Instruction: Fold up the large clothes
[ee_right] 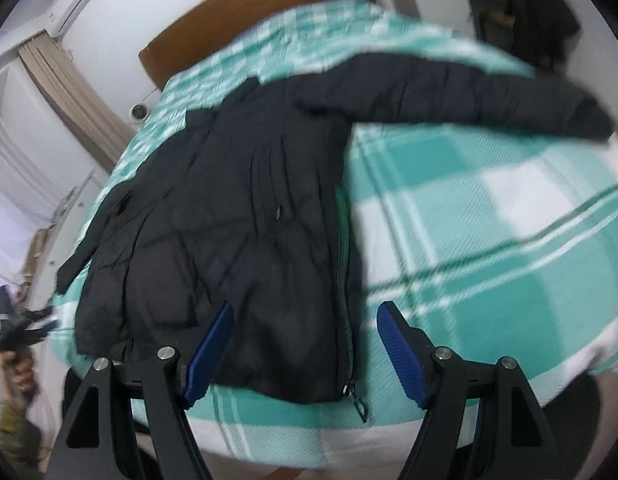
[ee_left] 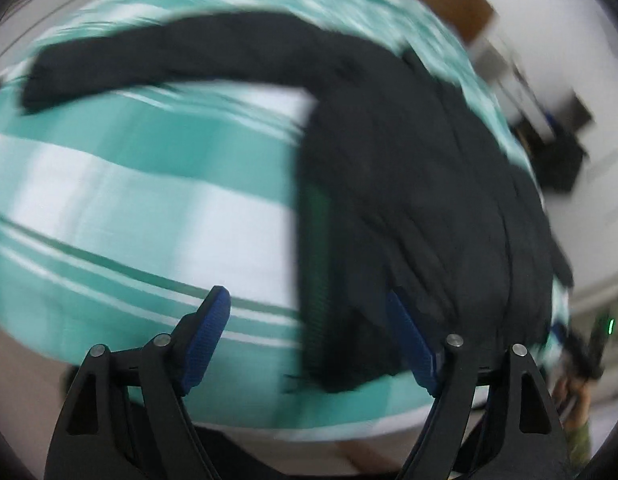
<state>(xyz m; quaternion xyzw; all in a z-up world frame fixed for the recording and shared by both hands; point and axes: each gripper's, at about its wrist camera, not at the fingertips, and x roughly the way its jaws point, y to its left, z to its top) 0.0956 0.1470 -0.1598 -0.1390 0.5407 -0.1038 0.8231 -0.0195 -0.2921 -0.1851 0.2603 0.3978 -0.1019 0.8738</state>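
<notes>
A black puffer jacket (ee_right: 237,216) lies spread on a bed covered by a teal-and-white checked blanket (ee_right: 489,216), one sleeve (ee_right: 461,96) stretched out sideways across the checks; the right gripper (ee_right: 307,350) hangs above the jacket's hem with its jaws released and nothing between them, the zipper edge (ee_right: 345,280) and its pull lying in the gap between the blue pads (ee_right: 401,356); the left gripper (ee_left: 309,336) is likewise spread wide and empty, the jacket's hem corner sitting between its fingers, nearer the right-hand one; a wooden headboard (ee_right: 245,12) stands beyond the bed.
</notes>
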